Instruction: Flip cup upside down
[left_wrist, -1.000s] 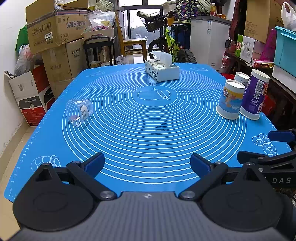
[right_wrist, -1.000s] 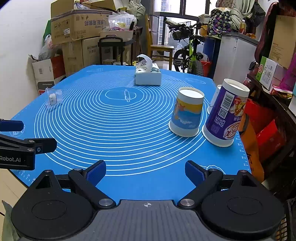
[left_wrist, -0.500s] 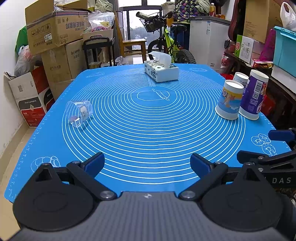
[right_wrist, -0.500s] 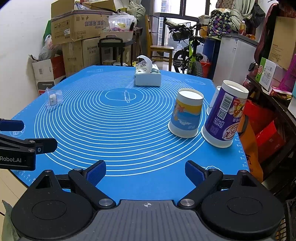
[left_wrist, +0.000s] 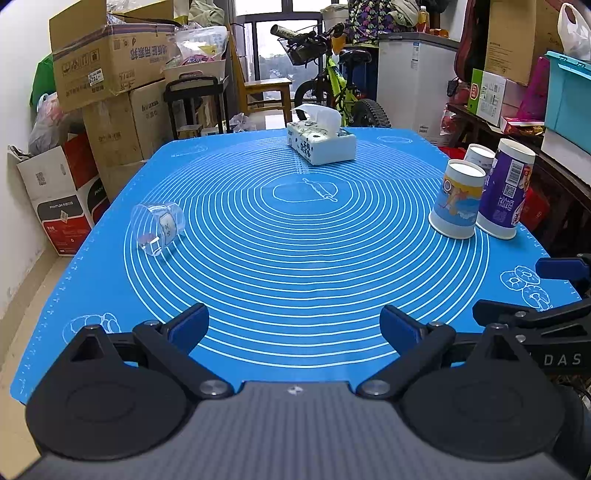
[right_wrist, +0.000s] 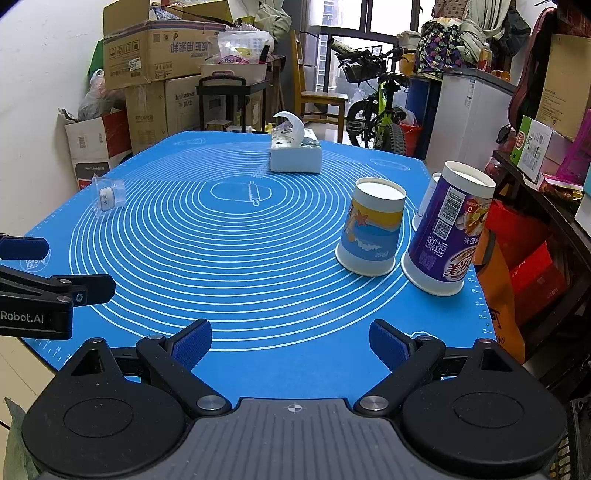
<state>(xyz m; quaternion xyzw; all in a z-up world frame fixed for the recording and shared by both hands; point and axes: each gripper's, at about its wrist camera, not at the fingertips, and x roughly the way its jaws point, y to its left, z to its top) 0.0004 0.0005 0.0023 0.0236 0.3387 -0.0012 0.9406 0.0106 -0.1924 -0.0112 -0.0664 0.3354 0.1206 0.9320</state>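
Observation:
Three paper cups stand upside down at the right edge of the blue mat (left_wrist: 295, 258): a blue-and-yellow cup (left_wrist: 458, 199) (right_wrist: 373, 229), a taller purple cup (left_wrist: 504, 188) (right_wrist: 447, 232), and a small white cup (left_wrist: 478, 157) (right_wrist: 428, 195) mostly hidden behind them. A clear plastic cup (left_wrist: 157, 227) (right_wrist: 107, 197) lies on its side at the left. My left gripper (left_wrist: 295, 326) is open and empty over the near edge. My right gripper (right_wrist: 291, 343) is open and empty, near the front right, short of the paper cups.
A white tissue box (left_wrist: 321, 142) (right_wrist: 295, 153) stands at the far middle of the mat. Cardboard boxes (left_wrist: 110, 55), a bicycle (left_wrist: 332, 85), a white cabinet (left_wrist: 417, 77) and shelves surround the table. Each gripper's side shows in the other's view.
Both grippers have drifted slightly; the scene looks almost the same. Nothing was grasped or moved.

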